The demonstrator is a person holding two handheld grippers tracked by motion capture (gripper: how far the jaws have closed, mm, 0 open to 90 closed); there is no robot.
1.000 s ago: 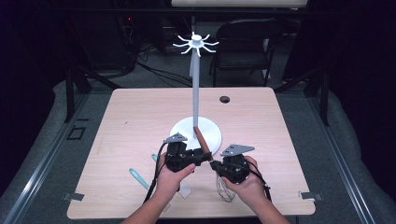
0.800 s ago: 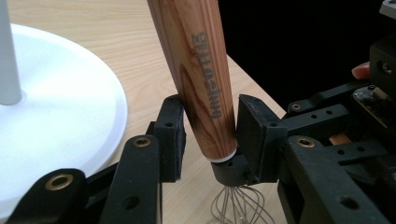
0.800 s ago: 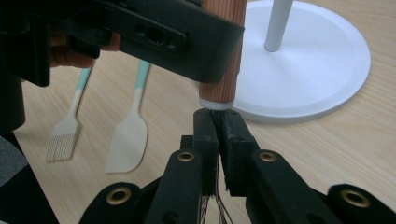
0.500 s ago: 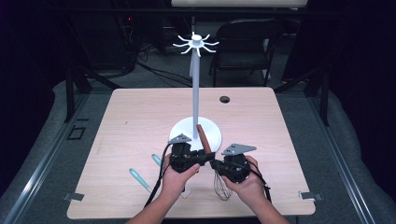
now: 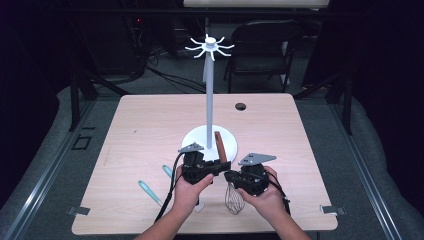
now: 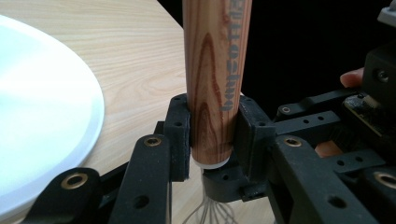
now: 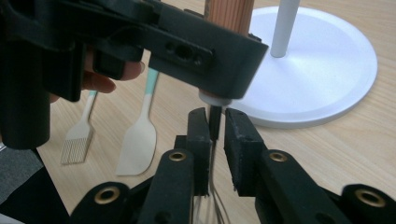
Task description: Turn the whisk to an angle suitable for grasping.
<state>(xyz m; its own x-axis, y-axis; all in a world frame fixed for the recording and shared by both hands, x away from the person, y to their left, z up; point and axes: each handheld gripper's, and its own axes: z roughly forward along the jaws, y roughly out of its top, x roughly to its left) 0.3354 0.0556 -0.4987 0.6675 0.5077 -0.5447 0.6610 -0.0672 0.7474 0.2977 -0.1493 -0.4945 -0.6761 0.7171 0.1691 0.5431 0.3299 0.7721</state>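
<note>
Whisk (image 5: 233,196) handling is the concern at this moment: it is hanging upright over the near middle of the surface (image 5: 150,125), just in front of the white stand (image 5: 209,100), with its wooden handle (image 5: 219,146) pointing up and its wire loops dangling below. The left claw (image 5: 223,165) is clamping the lower end of the handle (image 6: 215,79) between its jaws, and the right claw (image 7: 215,133) is closing narrowly on the thin metal neck (image 7: 214,122) just beneath the handle.

Judging by its build, the whisk is probably light, with most of its weight in the stiff wooden handle. That handle looks smooth and round, so it could be twisting or sliding in a loose grip. The wires are likely springy and easy to bend, so they are a poor place to hold. The best hold seems to be on the handle near its lower end, or on the rigid neck where the wires gather.

A spatula (image 7: 140,135) and a small brush (image 7: 80,135) are lying flat on the surface to the left of the hands, well apart from the whisk.
</note>
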